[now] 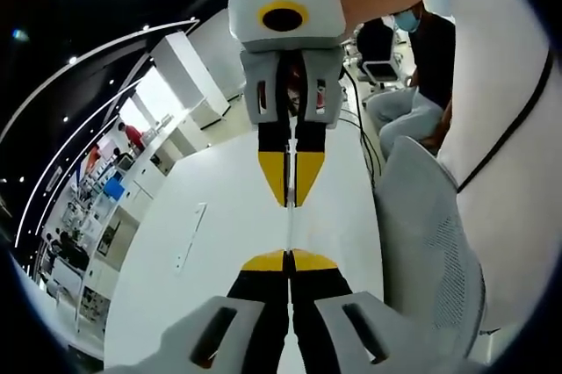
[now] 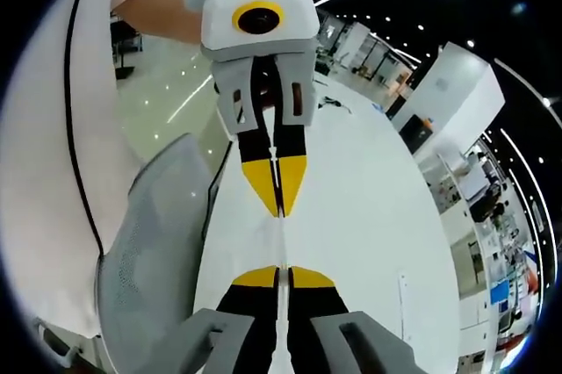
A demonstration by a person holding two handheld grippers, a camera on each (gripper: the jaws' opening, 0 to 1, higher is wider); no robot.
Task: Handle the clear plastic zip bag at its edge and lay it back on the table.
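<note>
The clear zip bag (image 1: 289, 229) is seen edge-on as a thin pale strip stretched above the white table (image 1: 219, 233). My left gripper (image 1: 288, 256) rises from the bottom of the left gripper view, its yellow tips pressed together on the bag's near edge. My right gripper (image 1: 291, 202) points down from the top, shut on the far edge. In the right gripper view the same stands mirrored: the right gripper (image 2: 281, 274) at the bottom, the bag (image 2: 281, 247) between, and the left gripper (image 2: 281, 212) above. Both grippers face each other tip to tip.
A grey mesh chair (image 1: 430, 242) stands against the table's edge, beside the person in a white shirt (image 1: 500, 128) who holds the grippers. A thin flat strip (image 1: 190, 235) lies on the table. Another person (image 1: 413, 84) sits at the far end. Desks and shelves line the room's side.
</note>
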